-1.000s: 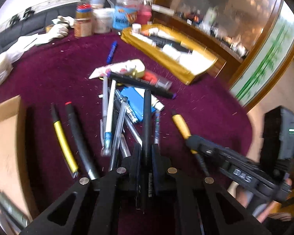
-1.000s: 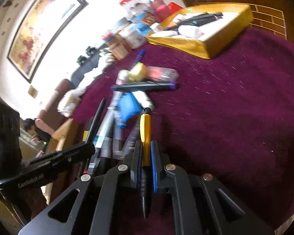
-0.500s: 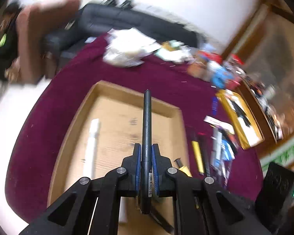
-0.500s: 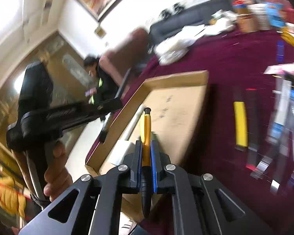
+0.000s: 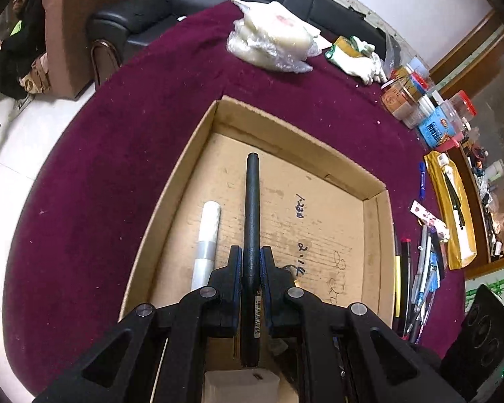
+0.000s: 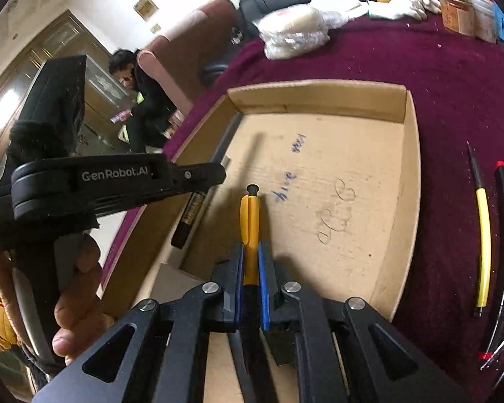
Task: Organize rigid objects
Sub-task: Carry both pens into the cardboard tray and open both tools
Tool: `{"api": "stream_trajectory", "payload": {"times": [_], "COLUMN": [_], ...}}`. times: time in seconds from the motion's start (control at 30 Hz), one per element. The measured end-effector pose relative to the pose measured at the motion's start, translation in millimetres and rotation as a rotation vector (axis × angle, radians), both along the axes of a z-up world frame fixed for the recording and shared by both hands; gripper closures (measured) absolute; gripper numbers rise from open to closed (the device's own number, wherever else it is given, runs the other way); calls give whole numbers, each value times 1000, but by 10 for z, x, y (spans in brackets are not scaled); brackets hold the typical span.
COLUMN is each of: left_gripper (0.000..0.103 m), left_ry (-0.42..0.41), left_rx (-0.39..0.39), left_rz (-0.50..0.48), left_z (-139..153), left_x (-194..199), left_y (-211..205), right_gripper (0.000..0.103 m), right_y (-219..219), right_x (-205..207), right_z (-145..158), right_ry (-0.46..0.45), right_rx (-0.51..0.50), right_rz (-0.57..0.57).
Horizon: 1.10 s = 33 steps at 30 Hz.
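Left claw (image 5: 251, 262): clamped on black pen (image 5: 252, 201), held above cardboard tray (image 5: 379, 221), likely for dropping. Right claw (image 6: 250, 258): clamped on yellow pen (image 6: 249, 215), likewise.

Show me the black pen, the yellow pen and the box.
black pen (image 5: 252, 215), left wrist view, mid barrel.
yellow pen (image 6: 249, 221), right wrist view, yellow barrel.
box (image 6: 319, 95), right wrist view, far wall.

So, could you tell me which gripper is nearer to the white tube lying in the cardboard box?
Left. The left gripper, shut on the black pen, hovers right beside the white tube in the cardboard box. The right gripper, holding the yellow pen, sits farther toward the box's middle.
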<state>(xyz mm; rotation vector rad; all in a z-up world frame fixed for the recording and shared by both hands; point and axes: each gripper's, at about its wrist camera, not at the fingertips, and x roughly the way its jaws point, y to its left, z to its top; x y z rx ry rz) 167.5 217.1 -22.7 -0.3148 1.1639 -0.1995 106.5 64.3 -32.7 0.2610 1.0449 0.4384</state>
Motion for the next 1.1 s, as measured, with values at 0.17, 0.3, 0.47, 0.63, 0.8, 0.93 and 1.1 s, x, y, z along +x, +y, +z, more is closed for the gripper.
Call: {"api": "stream_trajectory", "payload": {"times": [0.17,0.3,0.47,0.63,0.8,0.93,1.1], "left_gripper": [93,90,35,26,26,26,26], "left_ry": [32,37,-79,-204,-245,-263,-282], "left_rx": [22,-1,-179,-249,-302,-347,-299], "left_rz": [1,-3,-2,13,-53,-165,-186], "left_z": [-87,-113,128,451,549,624,690], "left_x": [92,42,-315,-852,-1229,-1406,-1543], "left_y": [-80,-86,45,-30,-393,-798,-1232], "right_gripper": [95,90,55,45,46,46,46], "right_y": [-5,10,-92,-428,-917,-1405,-1790], "right_x": [54,37,-156,-684,-996,-1194,-1190], "right_z": [-18,-10,149,382,401,333,194], "right_ry": [-12,-34,-90,-184,-187,-156,-108], "right_rx": [-55,-61,6,87,169,253,324], "right_rz": [-3,12,27,15,-49,-161,-250]}}
